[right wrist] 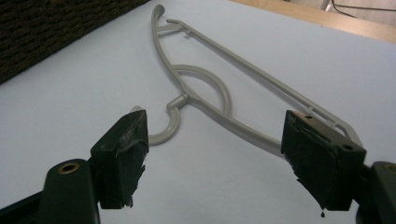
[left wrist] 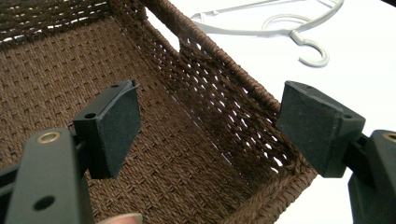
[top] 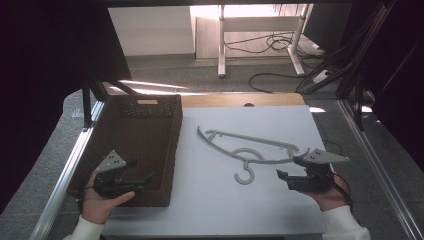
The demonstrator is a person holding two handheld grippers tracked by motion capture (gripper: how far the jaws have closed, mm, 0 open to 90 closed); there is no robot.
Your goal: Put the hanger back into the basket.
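Observation:
A grey plastic hanger [top: 250, 147] lies flat on the white table top [top: 235, 200], hook toward the person. A brown woven basket [top: 135, 145] stands at the left, with nothing inside it. My left gripper [top: 142, 175] hovers open over the basket's near right corner; its view looks down on the basket floor [left wrist: 70, 70] and wall, with the hanger [left wrist: 299, 32] beyond. My right gripper [top: 288, 172] stands open just right of the hanger's hook, close to the hanger's right end. In its view the hanger [right wrist: 210, 88] lies ahead between the jaws, hook [right wrist: 168, 121] nearest.
Metal rails [top: 65, 175] run along both table sides. A wooden strip [top: 240, 100] borders the far edge. Beyond the table are a desk frame [top: 222, 45] and cables [top: 280, 45] on the floor. White surface lies bare in front of the hanger.

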